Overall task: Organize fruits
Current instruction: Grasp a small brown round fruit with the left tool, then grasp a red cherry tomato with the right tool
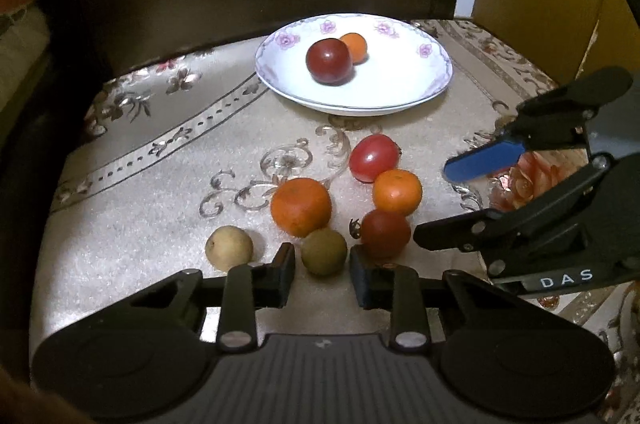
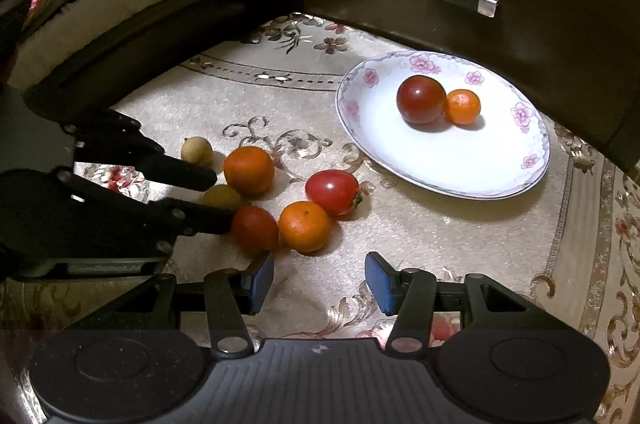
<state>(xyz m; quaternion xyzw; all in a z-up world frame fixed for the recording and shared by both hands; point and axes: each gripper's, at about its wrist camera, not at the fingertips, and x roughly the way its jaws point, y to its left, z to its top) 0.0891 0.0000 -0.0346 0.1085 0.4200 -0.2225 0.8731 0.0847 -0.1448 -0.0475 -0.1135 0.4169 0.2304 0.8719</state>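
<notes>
Left hand-held gripper (image 1: pixel 322 266), spread, straddles a green fruit (image 1: pixel 323 251) near the worktop's (image 1: pixel 140 208) front edge; right hand-held gripper (image 2: pixel 319 282) spread, empty.

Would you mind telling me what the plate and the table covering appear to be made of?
The plate looks like glazed ceramic or porcelain: glossy white, bright light reflection, printed pink flowers along the rim. The covering seems to be a woven or embossed fabric, possibly satin-like: beige with a soft sheen and raised scroll patterns, though coated plastic cannot be ruled out.

Dim room, overhead light glaring off the plate (image 1: pixel 400 92), fisheye-curved dark edges, shadows perhaps slightly soft.
</notes>
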